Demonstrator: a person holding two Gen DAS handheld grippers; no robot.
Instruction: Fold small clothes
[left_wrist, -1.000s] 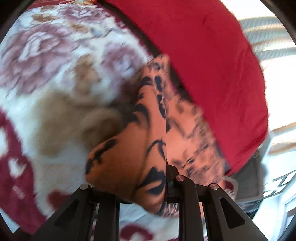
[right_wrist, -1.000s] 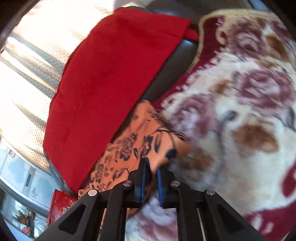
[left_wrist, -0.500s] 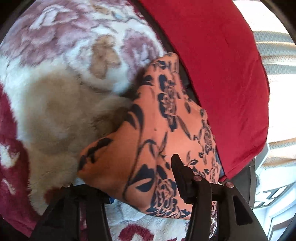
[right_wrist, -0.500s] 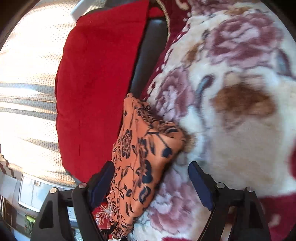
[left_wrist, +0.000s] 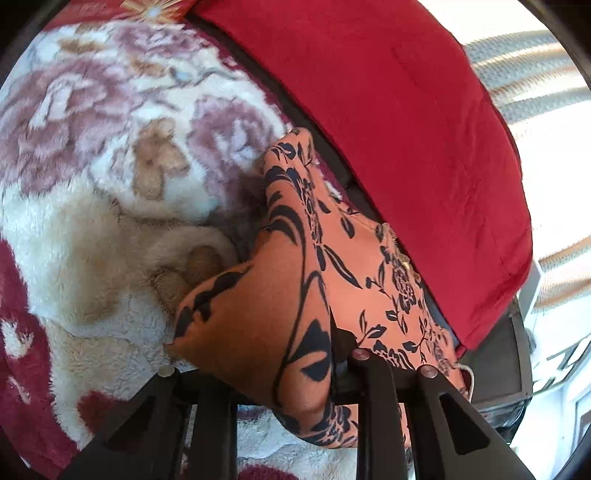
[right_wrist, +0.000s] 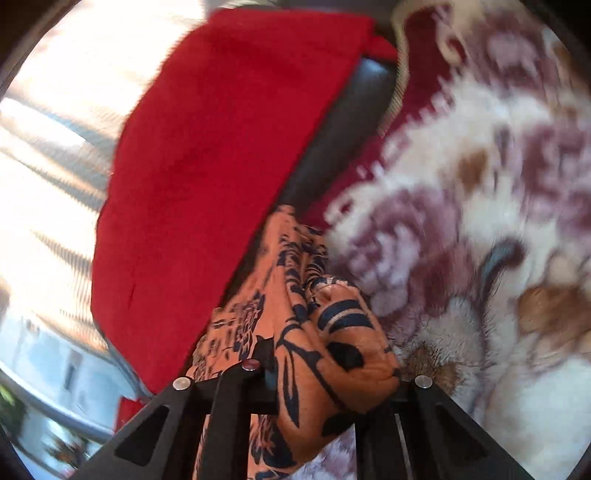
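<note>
An orange garment with a dark blue flower print (left_wrist: 332, 258) lies folded along the gap between the blanket and the red cushion. In the left wrist view its near end bunches up between the jaws of my left gripper (left_wrist: 288, 350). Those jaws are closing, and the right fingertip (left_wrist: 341, 332) presses into the cloth. The left fingertip is hidden under the fabric. In the right wrist view the garment (right_wrist: 288, 266) is gathered into a wrinkled lump. My right gripper (right_wrist: 317, 365) is closing on that lump, the left fingertip (right_wrist: 266, 354) against it and the other covered.
A fleecy blanket with purple, brown and dark red flowers (left_wrist: 110, 147) covers the seat. A big red cushion (left_wrist: 388, 110) leans behind the garment, with a dark sofa edge (right_wrist: 332, 140) beside it. Bright striped curtains (right_wrist: 55, 147) fill the background.
Half a second ago both grippers stood open around the garment as it lay flat. Both have since closed on it and bunched it up. The right gripper moved in closer.
</note>
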